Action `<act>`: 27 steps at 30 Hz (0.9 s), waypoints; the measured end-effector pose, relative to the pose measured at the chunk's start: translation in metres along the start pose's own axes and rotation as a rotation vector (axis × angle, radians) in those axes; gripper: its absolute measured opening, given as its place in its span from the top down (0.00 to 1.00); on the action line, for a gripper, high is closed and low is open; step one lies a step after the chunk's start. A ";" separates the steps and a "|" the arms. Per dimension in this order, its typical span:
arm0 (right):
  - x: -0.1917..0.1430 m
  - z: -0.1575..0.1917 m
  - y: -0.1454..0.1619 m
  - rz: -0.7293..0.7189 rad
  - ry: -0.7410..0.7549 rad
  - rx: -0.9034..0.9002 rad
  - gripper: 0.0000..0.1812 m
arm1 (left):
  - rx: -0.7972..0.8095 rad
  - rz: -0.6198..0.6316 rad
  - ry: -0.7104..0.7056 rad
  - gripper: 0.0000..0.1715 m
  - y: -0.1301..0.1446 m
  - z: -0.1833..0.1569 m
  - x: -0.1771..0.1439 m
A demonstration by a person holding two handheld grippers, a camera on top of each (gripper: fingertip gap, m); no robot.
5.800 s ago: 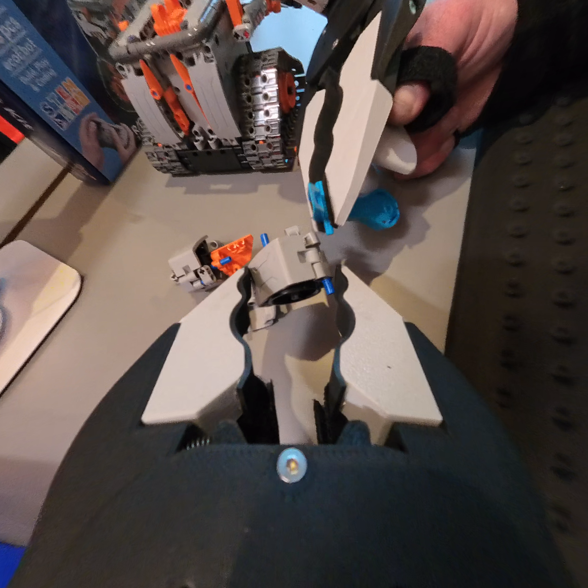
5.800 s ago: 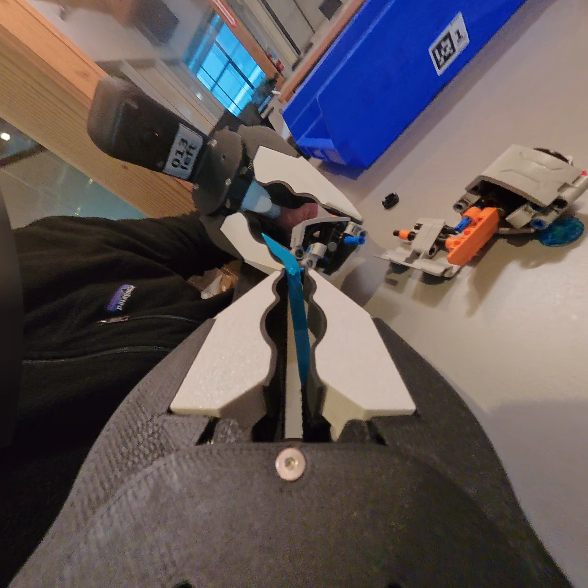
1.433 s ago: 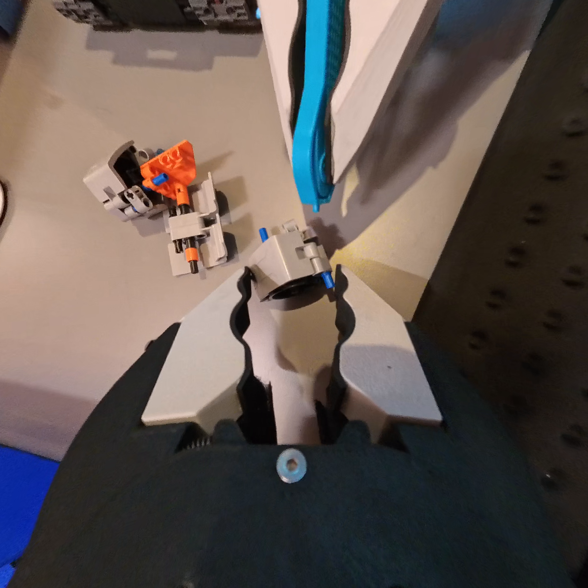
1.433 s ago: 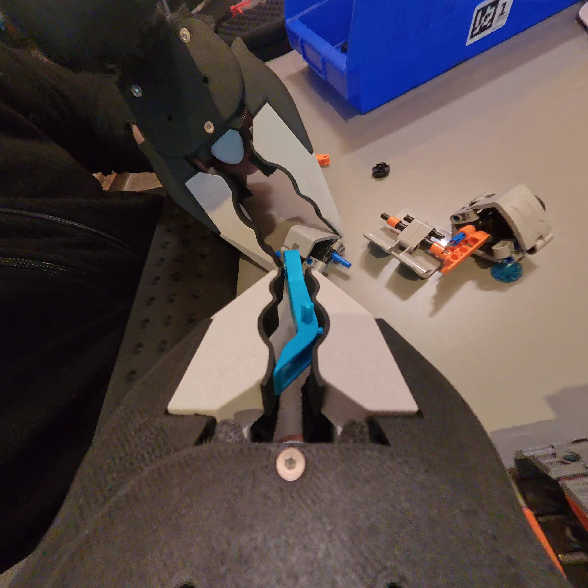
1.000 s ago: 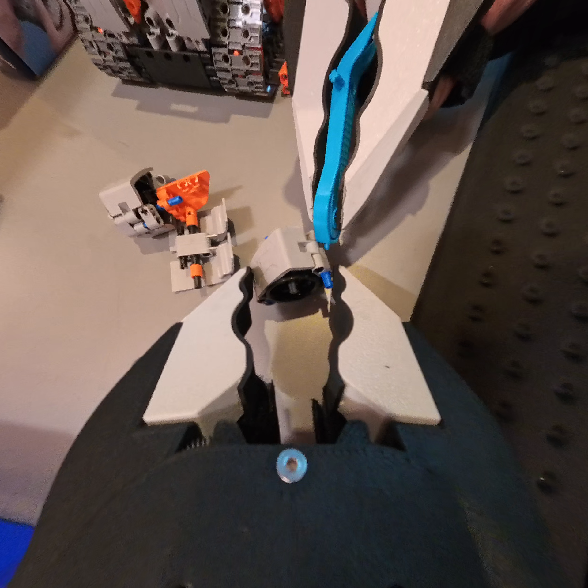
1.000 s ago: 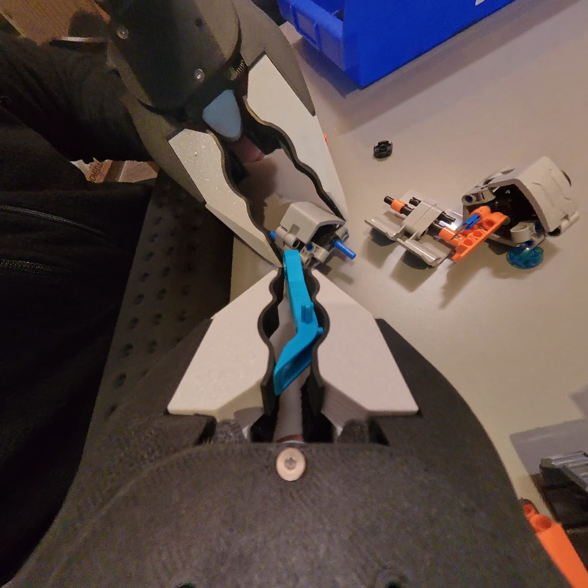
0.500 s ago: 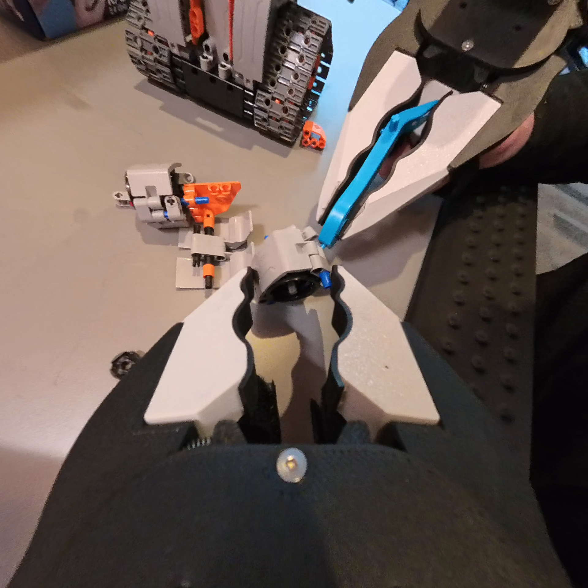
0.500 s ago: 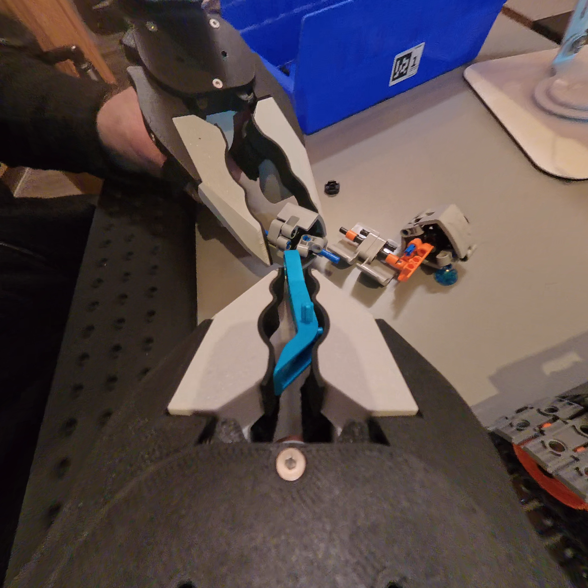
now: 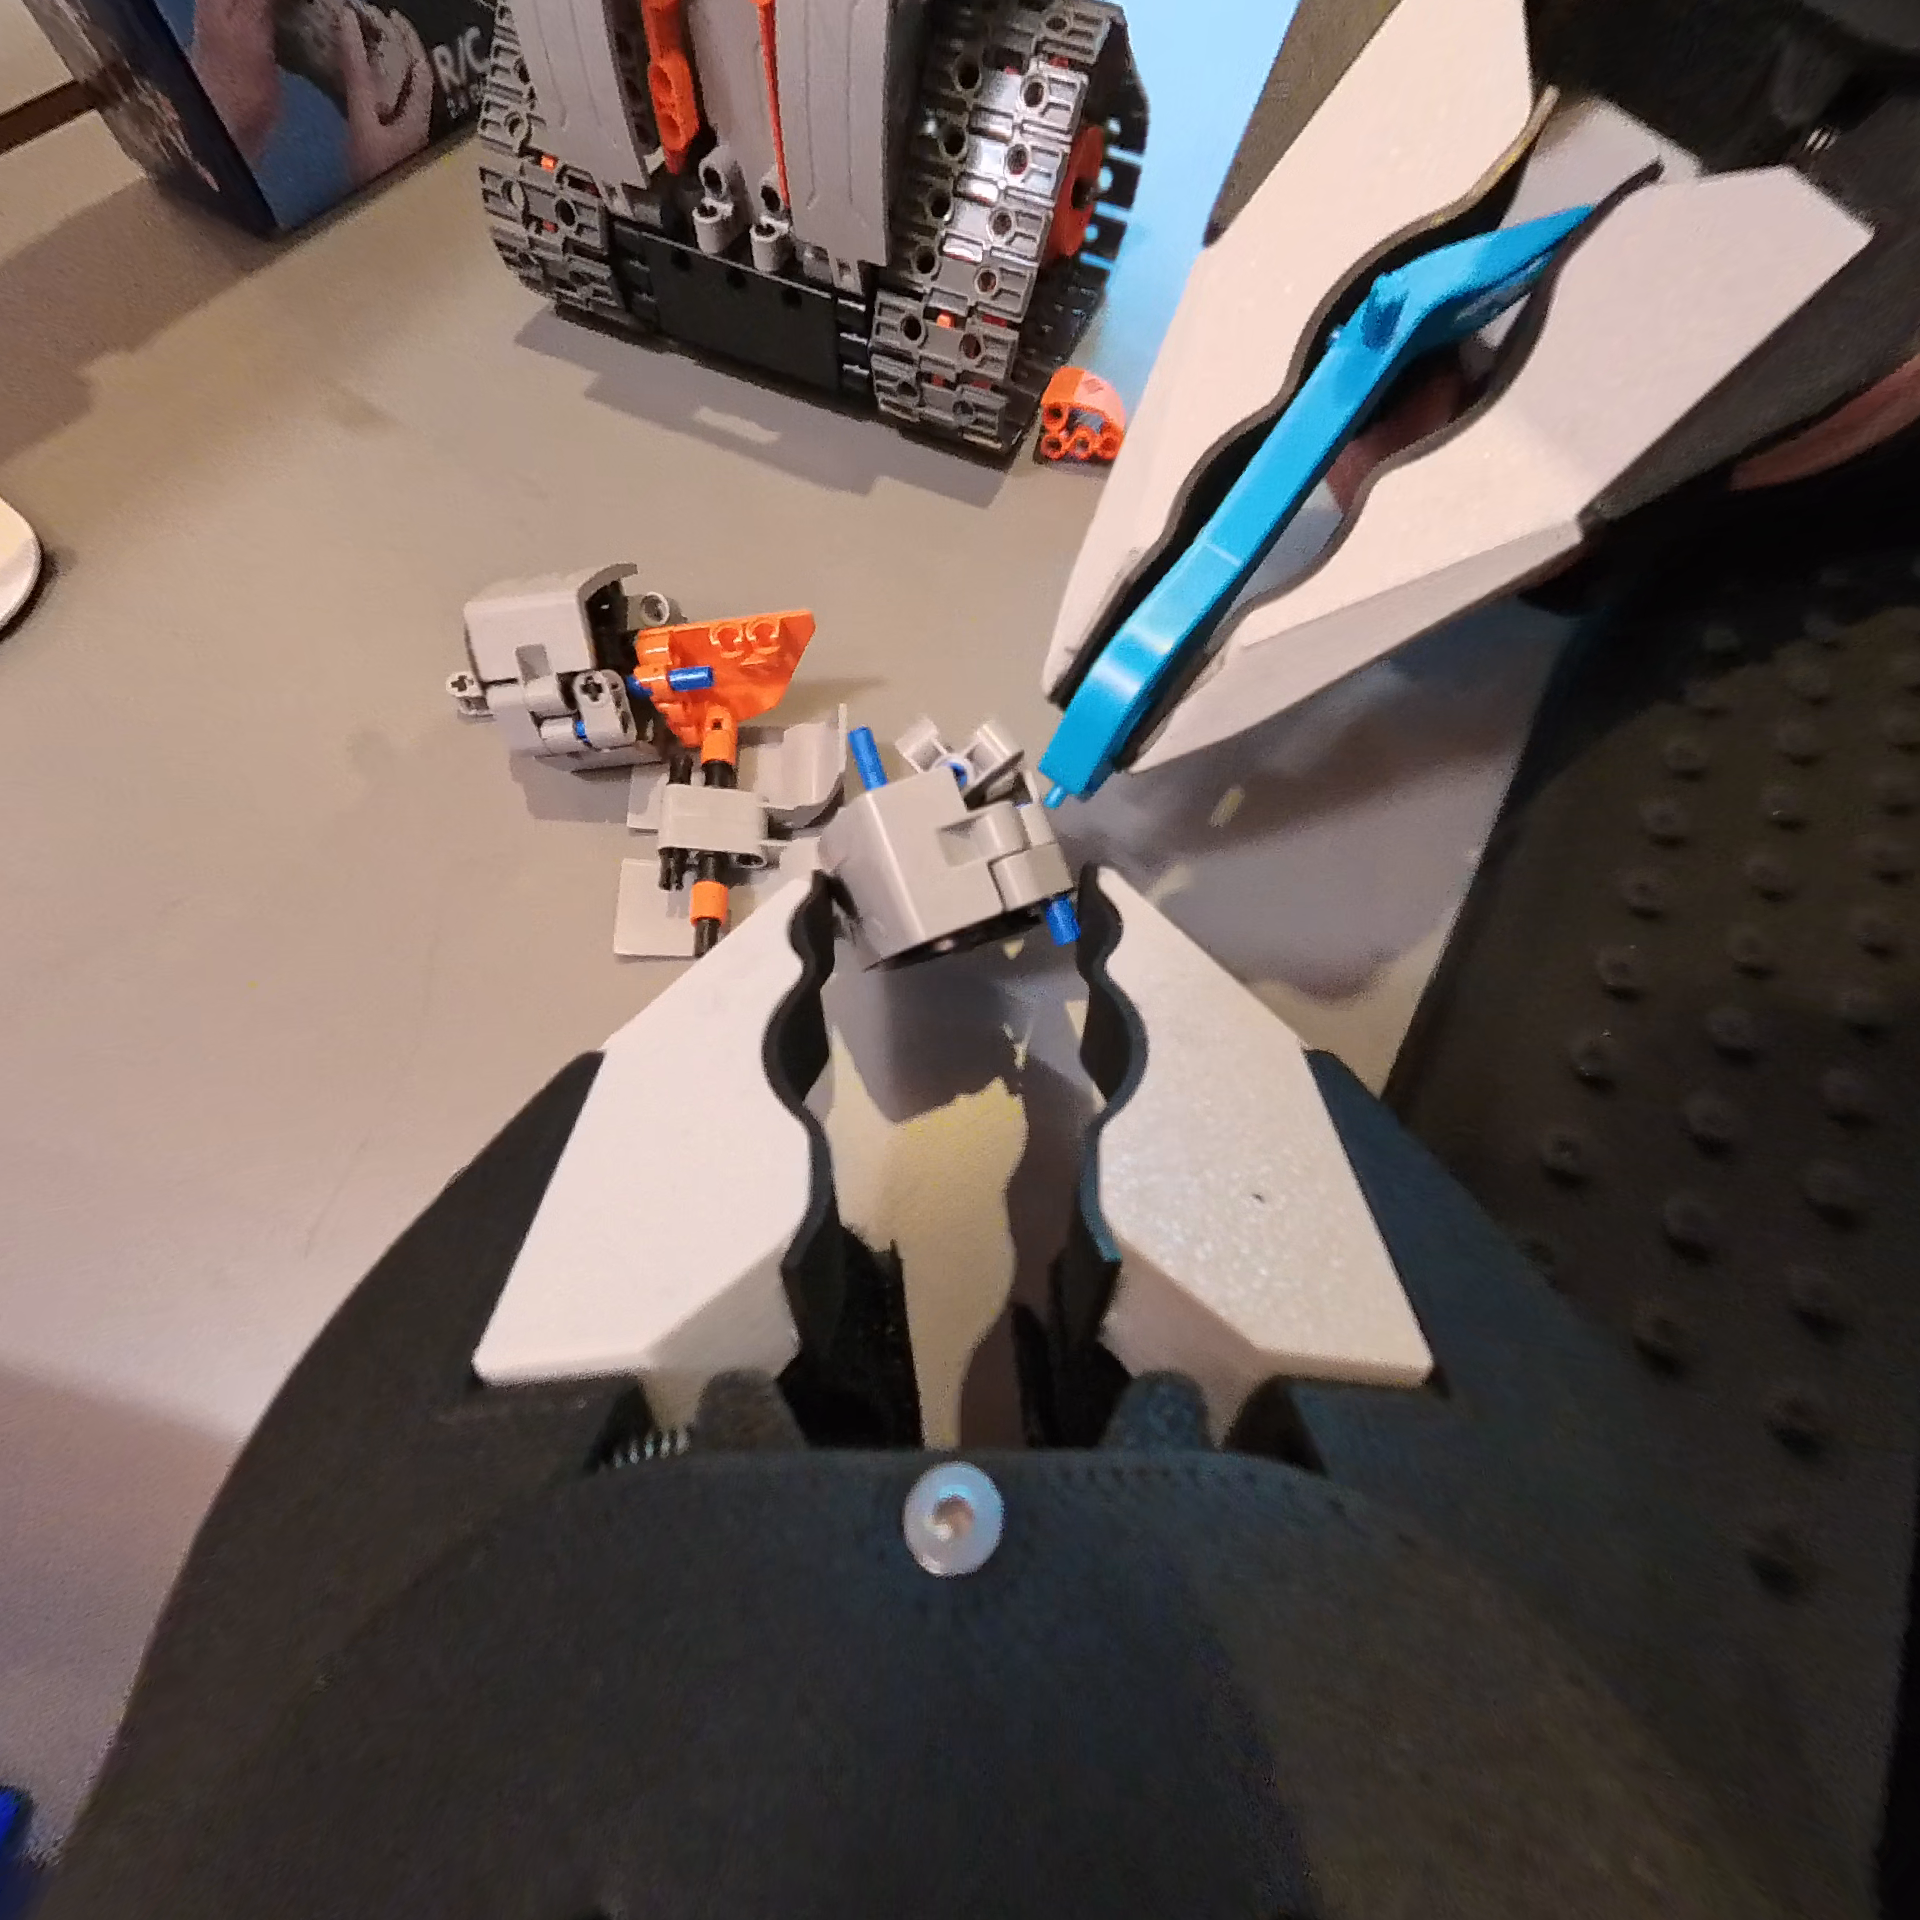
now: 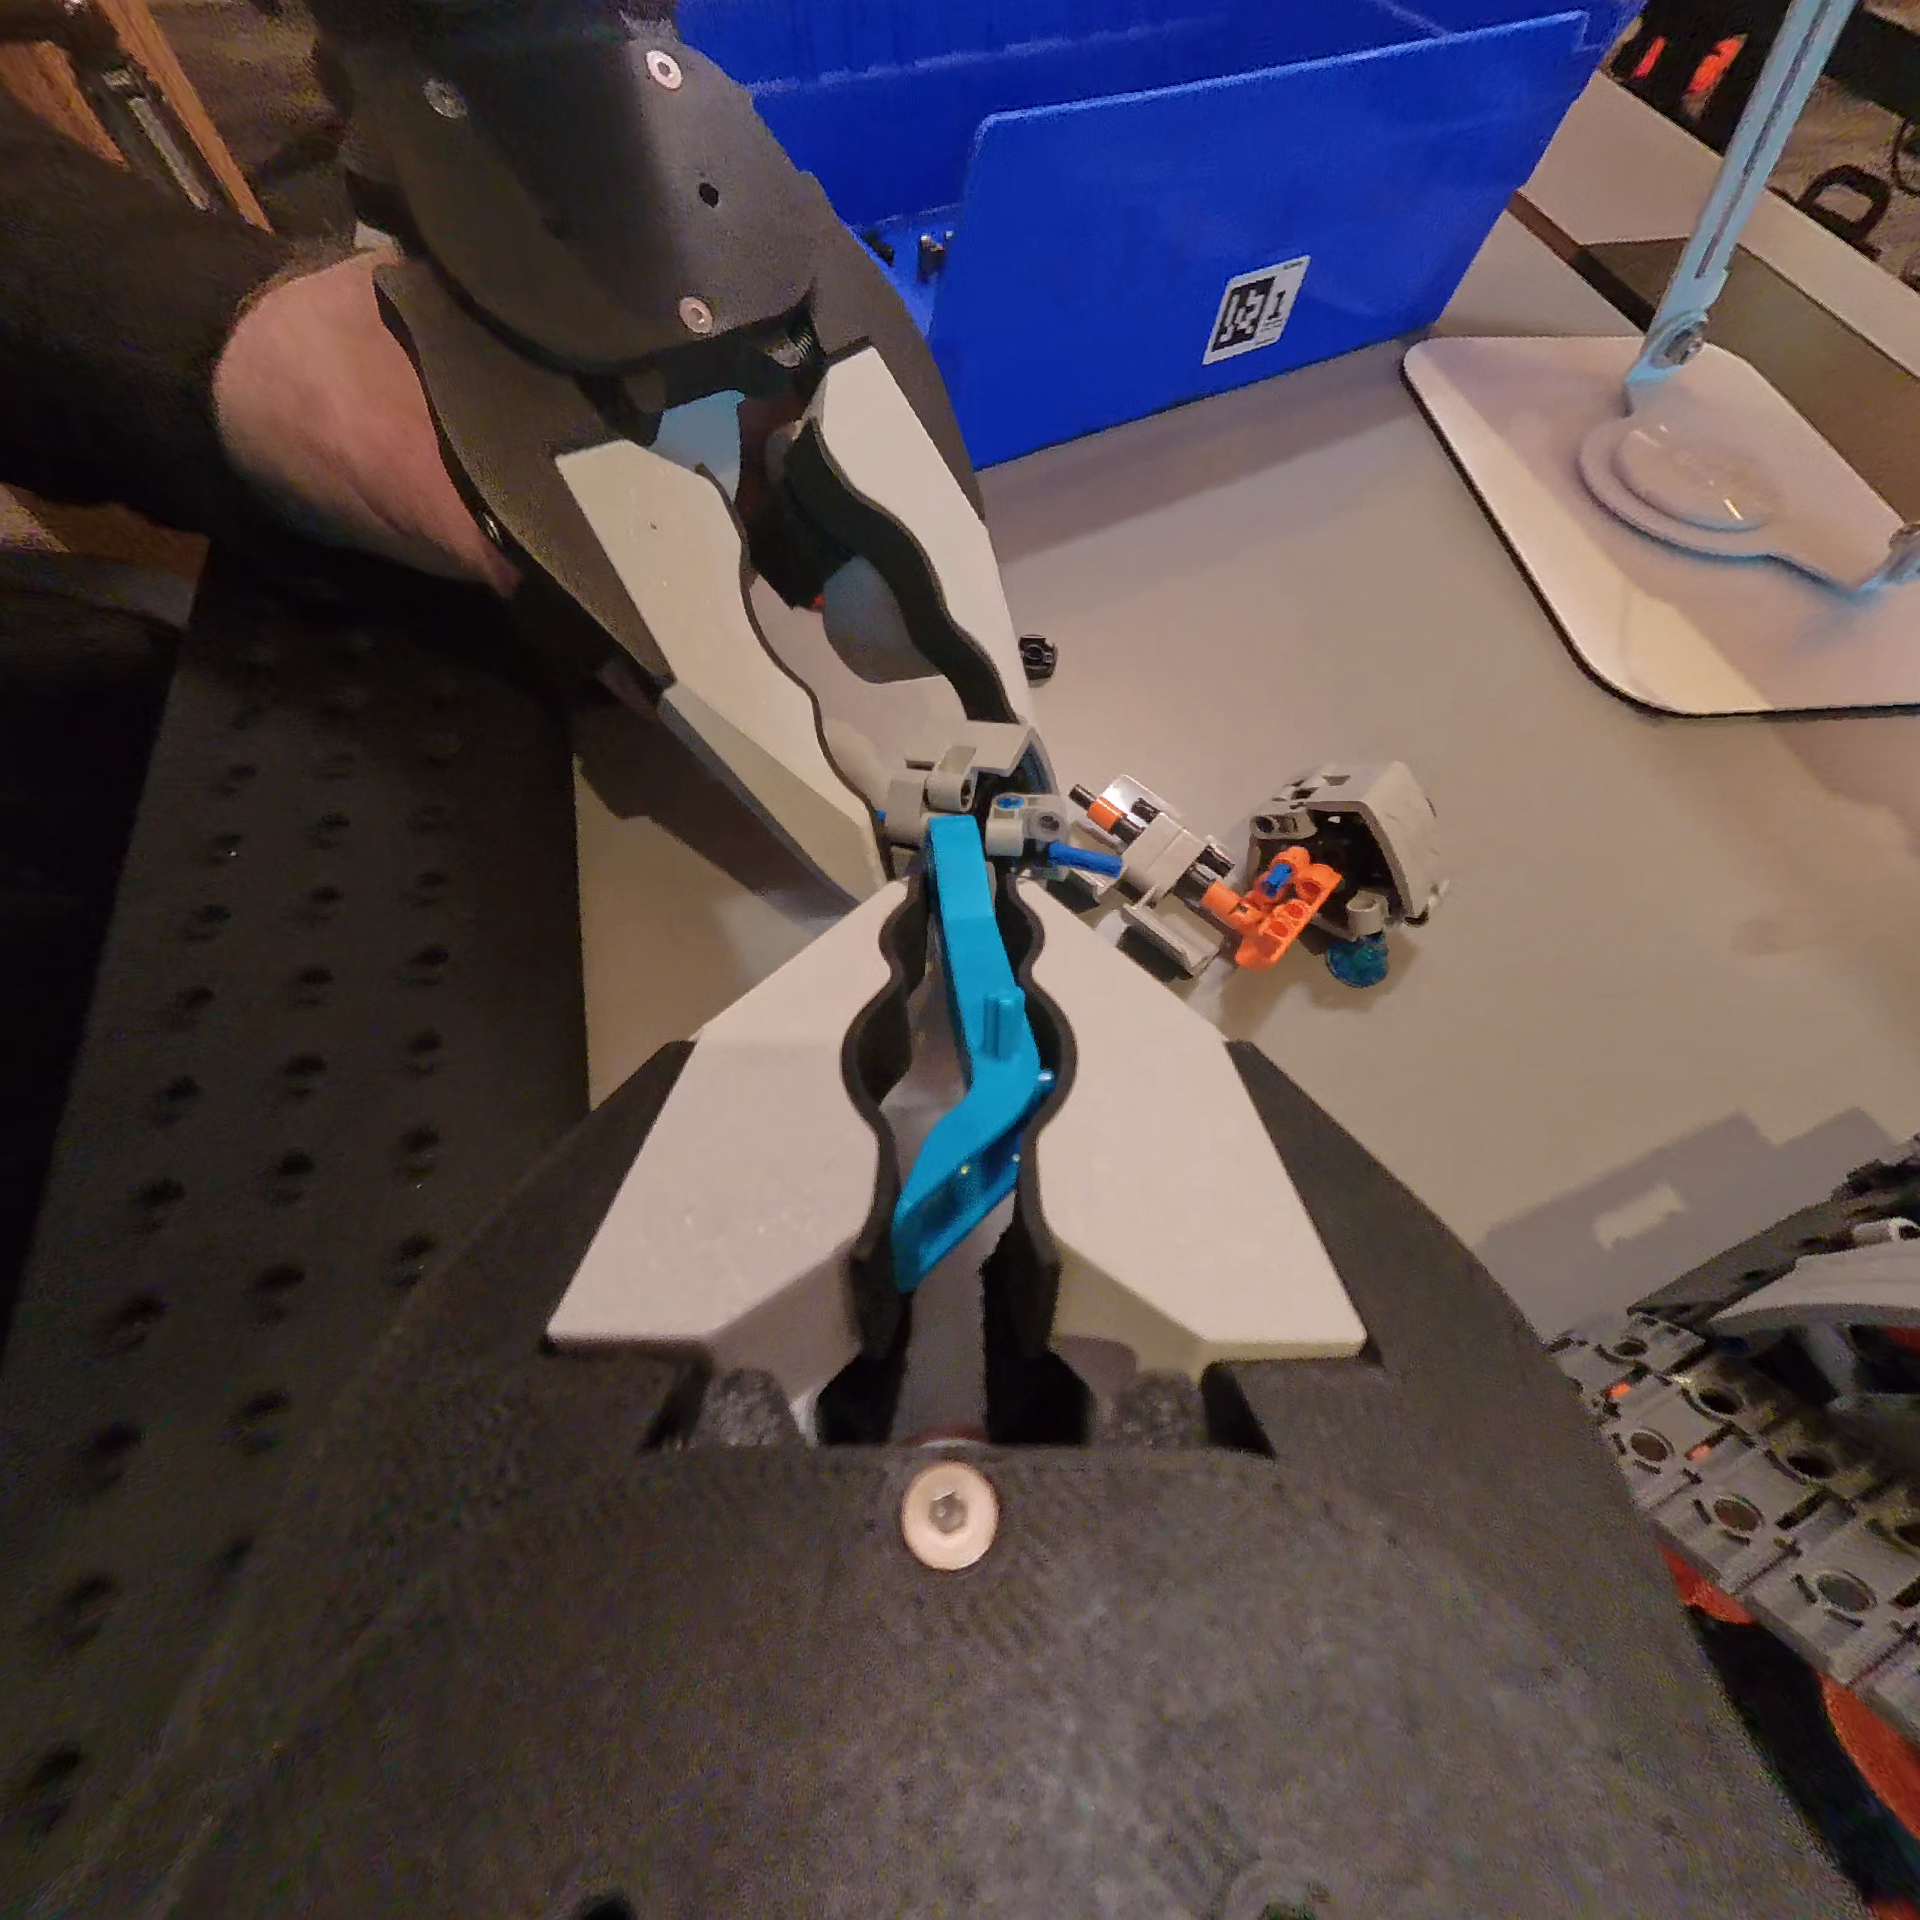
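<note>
We see the grey table, with a tracked brick vehicle at its far side and a blue bin beyond. Our left gripper pinches a small grey brick assembly at its fingertips. Our right gripper is clamped on a blue separator tool, whose tip touches that assembly. A grey-and-orange brick cluster lies just beside.

We see a smooth matt grey surface, a glossy blue plastic lever, and a dimpled black rubbery mat along the surface's edge.
</note>
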State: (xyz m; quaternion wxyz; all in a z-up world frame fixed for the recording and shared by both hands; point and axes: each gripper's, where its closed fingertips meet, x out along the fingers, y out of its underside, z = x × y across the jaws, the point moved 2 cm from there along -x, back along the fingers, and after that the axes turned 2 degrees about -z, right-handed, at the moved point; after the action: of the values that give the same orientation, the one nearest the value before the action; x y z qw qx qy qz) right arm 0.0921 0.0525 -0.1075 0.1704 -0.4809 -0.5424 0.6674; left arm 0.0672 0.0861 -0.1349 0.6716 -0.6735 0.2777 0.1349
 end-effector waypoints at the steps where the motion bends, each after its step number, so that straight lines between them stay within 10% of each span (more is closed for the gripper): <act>1: 0.000 0.000 0.000 -0.001 0.001 0.000 0.94 | 0.019 0.006 -0.013 0.74 0.000 0.000 0.000; 27: 0.005 -0.003 0.017 -0.021 -0.320 0.334 0.95 | 0.095 0.038 -0.017 0.76 0.006 -0.006 0.002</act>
State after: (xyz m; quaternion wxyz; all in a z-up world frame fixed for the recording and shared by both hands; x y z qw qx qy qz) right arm 0.0970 0.0519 -0.1252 0.1664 -0.3283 -0.4495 0.8139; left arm 0.0644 0.0802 -0.1412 0.7027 -0.6341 0.2908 0.1401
